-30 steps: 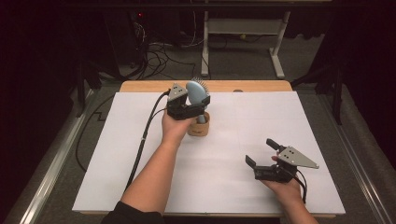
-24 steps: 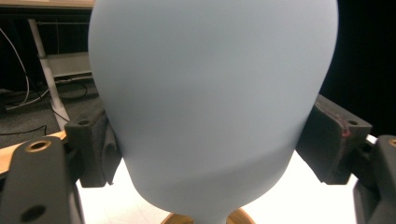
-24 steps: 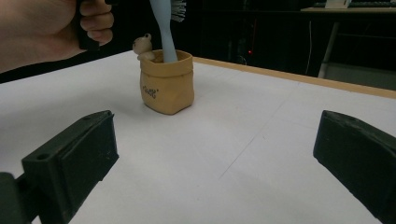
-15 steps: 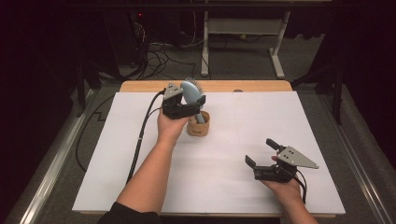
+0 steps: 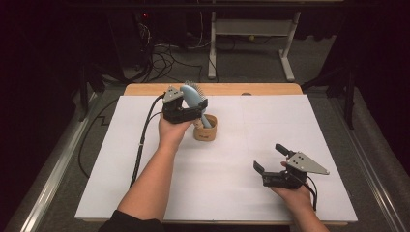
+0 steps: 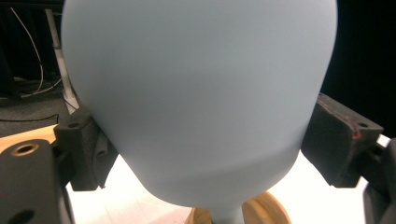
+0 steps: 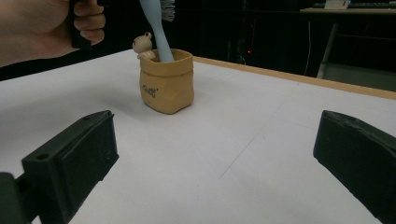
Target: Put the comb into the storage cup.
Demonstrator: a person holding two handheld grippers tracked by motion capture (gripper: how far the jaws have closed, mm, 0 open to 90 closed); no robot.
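Left tongs (image 5: 193,107) clamping hairbrush (image 5: 192,93) in pot (image 5: 205,128), right tongs (image 5: 270,157) agape nr front edge

One hairbrush (image 5: 192,95), one pot (image 5: 205,128)

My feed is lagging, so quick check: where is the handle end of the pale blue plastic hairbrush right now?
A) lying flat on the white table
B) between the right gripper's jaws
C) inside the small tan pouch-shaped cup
C: the pale blue plastic hairbrush has its handle down inside the small tan pouch-shaped cup, its head between the left gripper's jaws.
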